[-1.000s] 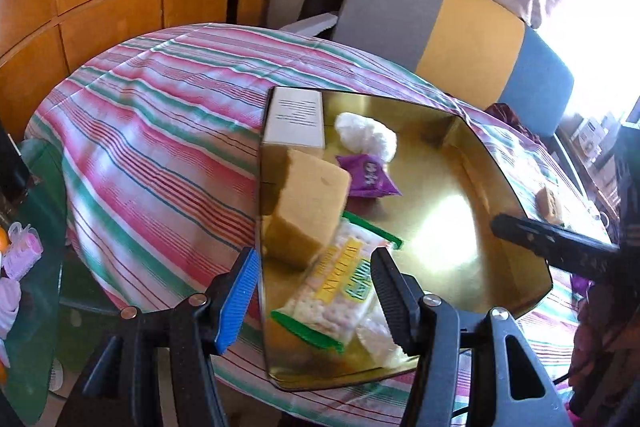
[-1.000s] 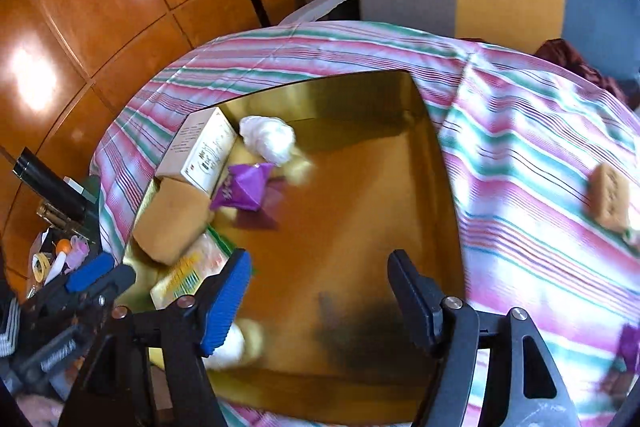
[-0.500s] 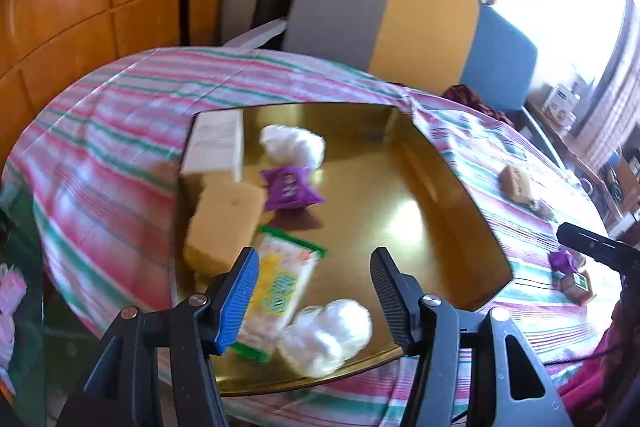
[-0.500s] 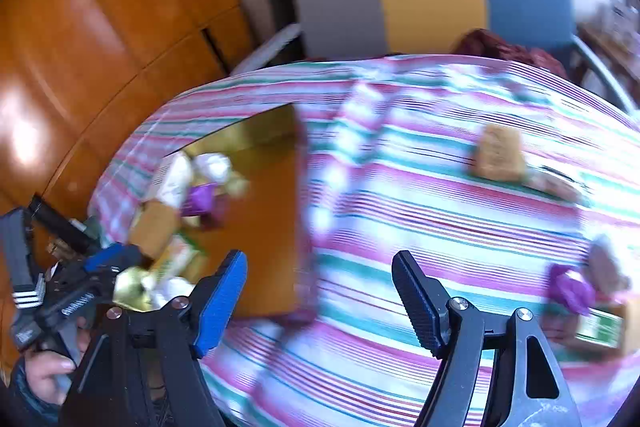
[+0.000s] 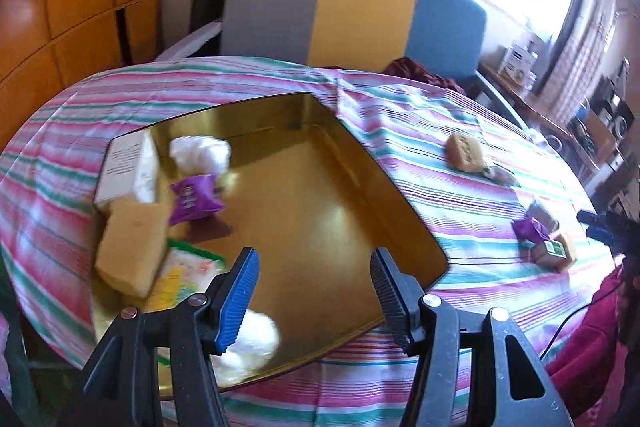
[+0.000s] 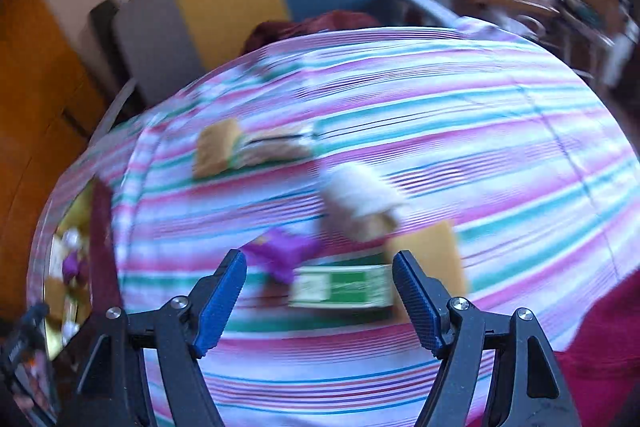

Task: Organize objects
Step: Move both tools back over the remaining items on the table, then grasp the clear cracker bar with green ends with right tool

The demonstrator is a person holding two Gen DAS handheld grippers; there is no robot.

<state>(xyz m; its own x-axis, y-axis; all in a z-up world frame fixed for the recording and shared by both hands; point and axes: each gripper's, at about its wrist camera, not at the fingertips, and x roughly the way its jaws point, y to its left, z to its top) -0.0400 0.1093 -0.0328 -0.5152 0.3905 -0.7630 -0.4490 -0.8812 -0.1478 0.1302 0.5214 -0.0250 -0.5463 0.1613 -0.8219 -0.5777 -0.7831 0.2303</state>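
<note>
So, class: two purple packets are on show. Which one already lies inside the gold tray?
The purple packet beside the white box; the other purple packet lies on the striped cloth.

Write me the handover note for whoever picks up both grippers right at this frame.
Left gripper: open, empty, above the gold tray.
Right gripper: open, empty; its jaws have just been opening, over the green-and-white box.
Done: white box, sponge, purple packet, cracker pack and two white wads lie in the tray.
Left: the box, purple wrapper, white roll and biscuit lie on the striped cloth.
</note>
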